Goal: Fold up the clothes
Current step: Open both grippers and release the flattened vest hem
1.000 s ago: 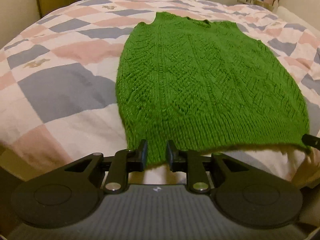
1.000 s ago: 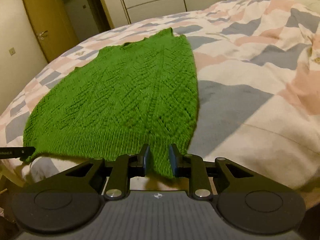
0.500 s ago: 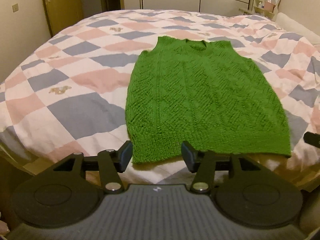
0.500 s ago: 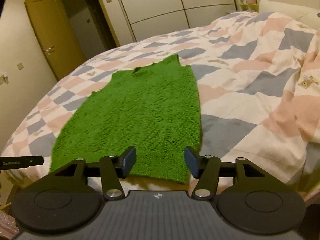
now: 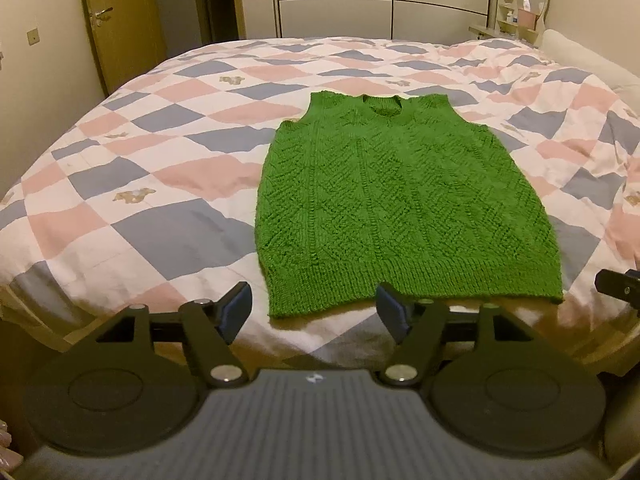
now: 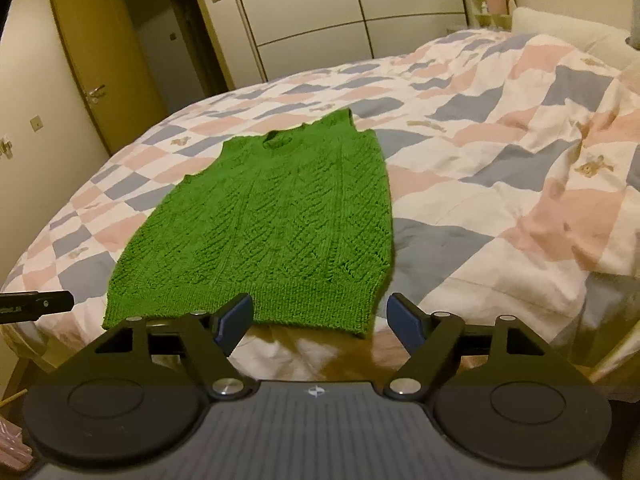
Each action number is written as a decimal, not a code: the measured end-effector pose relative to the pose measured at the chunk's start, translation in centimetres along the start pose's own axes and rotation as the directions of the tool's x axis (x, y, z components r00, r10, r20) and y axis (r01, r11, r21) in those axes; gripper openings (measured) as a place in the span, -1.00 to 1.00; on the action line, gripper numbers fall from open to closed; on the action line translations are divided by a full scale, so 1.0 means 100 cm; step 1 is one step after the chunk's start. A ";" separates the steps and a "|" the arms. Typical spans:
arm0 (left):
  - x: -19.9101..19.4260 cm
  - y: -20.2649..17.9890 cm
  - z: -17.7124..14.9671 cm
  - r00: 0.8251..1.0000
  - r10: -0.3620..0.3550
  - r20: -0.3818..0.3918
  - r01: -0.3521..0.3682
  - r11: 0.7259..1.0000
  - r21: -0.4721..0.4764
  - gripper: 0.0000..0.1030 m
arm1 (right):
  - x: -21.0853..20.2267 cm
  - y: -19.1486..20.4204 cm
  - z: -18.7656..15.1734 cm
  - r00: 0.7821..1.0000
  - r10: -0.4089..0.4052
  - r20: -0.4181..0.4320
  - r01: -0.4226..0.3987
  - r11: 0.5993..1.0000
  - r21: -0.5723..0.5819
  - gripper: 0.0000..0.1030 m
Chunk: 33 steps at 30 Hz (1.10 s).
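Left wrist view: we see the vest (image 5: 404,208) lying flat on the bed (image 5: 160,216), neck hole away from us, ribbed hem nearest, close to the bed's front edge. Our left gripper (image 5: 314,312) hangs just short of the hem's left corner, jaws wide, nothing between them. A black tip of the right gripper (image 5: 618,286) pokes in at the right edge, beside the hem's right corner. A door (image 5: 120,28) and wardrobe (image 5: 384,0) stand behind the bed. Right wrist view: same vest (image 6: 272,228), seen at a slant, hem's right corner just ahead of our right gripper (image 6: 320,322), jaws wide, empty, not touching the knit. The left gripper's tip (image 6: 36,304) shows at the left edge. Handling, our judgement: chunky open knit, soft and light, floppy with no stiffness, so it will sag and stretch if lifted from one point; the loose stitches could snag on the pads. It should grip well, not slippery. Best hold looks like the ribbed hem corners, one per gripper, since the rib is denser, then carry the hem up toward the shoulders; or pinch a side edge for a lengthwise fold.
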State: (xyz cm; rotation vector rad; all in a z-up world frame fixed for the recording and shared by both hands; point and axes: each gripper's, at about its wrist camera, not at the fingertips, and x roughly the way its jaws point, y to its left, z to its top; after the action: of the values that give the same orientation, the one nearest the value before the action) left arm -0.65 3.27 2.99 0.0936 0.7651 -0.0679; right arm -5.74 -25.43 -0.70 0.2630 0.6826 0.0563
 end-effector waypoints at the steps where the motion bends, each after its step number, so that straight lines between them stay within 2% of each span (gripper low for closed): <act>1: -0.002 0.000 -0.001 1.000 0.001 0.000 -0.001 1.000 0.001 0.31 | -0.002 0.001 0.000 1.000 0.000 0.003 0.000 1.000 -0.004 0.57; 10: -0.013 0.005 -0.008 1.000 0.009 -0.001 -0.009 1.000 -0.011 0.34 | -0.015 0.008 0.000 1.000 -0.015 0.027 0.016 0.999 -0.031 0.75; 21: -0.014 0.008 -0.012 1.000 0.011 -0.007 -0.011 1.000 -0.024 0.35 | -0.016 0.011 0.000 1.000 -0.014 0.022 0.015 0.999 -0.041 0.79; 25: -0.014 0.008 -0.012 1.000 0.011 0.000 -0.011 1.000 -0.023 0.53 | -0.014 0.012 -0.001 1.000 -0.012 0.015 0.013 0.999 -0.043 0.80; 33: -0.007 0.006 -0.014 1.000 -0.006 -0.004 0.006 1.000 -0.023 0.53 | -0.008 0.013 -0.002 1.000 -0.015 -0.006 0.014 0.999 -0.046 0.81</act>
State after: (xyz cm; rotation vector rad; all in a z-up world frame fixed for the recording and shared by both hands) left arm -2.07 4.04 2.54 0.0697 0.7699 -0.0647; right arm -6.42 -24.24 -0.01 0.2137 0.6885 0.0590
